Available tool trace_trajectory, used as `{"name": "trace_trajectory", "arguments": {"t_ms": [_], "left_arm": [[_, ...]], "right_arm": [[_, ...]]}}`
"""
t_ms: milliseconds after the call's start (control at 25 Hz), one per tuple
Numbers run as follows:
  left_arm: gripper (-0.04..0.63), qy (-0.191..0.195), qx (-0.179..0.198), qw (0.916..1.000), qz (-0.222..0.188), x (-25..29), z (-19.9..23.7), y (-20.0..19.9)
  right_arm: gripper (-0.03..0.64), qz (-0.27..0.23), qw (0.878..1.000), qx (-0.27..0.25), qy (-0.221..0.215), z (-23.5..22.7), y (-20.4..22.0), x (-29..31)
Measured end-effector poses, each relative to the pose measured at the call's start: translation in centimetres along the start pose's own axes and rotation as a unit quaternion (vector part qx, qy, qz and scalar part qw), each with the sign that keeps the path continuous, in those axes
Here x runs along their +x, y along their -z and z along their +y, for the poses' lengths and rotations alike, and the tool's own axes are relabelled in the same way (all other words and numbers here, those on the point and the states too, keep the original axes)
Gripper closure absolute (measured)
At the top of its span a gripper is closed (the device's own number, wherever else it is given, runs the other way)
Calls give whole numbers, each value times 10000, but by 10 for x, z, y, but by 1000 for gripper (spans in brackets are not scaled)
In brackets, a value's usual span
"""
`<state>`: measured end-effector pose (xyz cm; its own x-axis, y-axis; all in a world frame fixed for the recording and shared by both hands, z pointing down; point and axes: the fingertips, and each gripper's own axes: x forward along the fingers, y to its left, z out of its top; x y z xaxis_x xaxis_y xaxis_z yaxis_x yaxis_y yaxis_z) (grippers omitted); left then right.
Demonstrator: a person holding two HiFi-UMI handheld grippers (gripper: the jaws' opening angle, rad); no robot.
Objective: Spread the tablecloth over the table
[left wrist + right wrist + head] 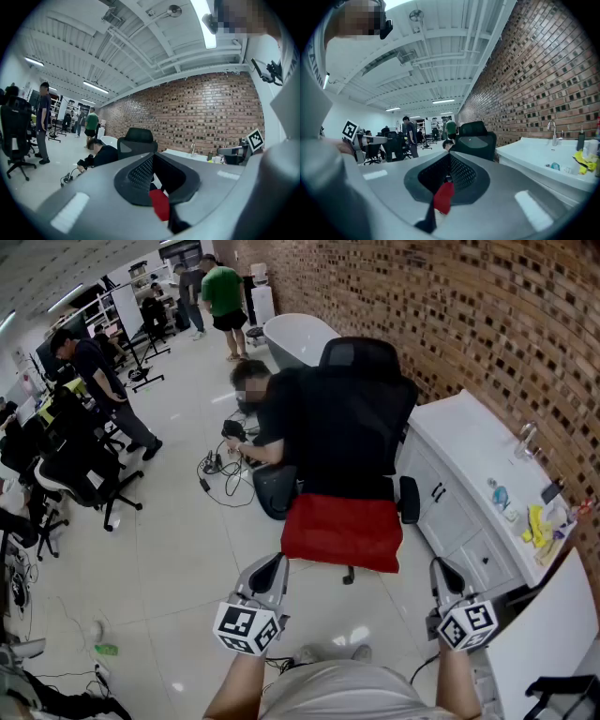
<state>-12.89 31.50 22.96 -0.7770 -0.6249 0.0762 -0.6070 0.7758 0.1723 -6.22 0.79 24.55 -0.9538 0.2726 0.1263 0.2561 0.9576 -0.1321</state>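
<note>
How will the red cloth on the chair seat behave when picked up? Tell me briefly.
Probably floppy: the red cloth drapes over the seat of the black office chair, following its shape. Likely light, as it lies thin and flat. A tug might roll the chair, which looks wheeled.

No legible words, brands or numbers.
- Left marker cube (248, 627), right marker cube (467, 624): black-and-white square code patterns on faces, no letters or digits.
- Pale garment (314, 63), left edge of right gripper view: fragment of dark lettering, cut off by frame, not readable.
- Bottles and packets on white counter (469, 442): labels too small to read.
</note>
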Motion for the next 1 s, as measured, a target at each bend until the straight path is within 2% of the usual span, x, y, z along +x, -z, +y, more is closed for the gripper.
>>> {"name": "trace_trajectory", "arguments": {"t_ms": [360,480,760,1000], "left_arm": [[591,144,44,9998,107,3,57,13],[589,170,-107,9995,231,11,73,24],[589,92,-279,9989,367,48,92,41],[589,-112,-222,9983,524,90,102,48]], "right_arm": [[609,129,9995,-151,256,29,7,32],[609,262,9989,-123,362,29,15,39],[609,547,9976,87,407,3,42,64],[609,575,9975,248,314,-47,54,102]]}}
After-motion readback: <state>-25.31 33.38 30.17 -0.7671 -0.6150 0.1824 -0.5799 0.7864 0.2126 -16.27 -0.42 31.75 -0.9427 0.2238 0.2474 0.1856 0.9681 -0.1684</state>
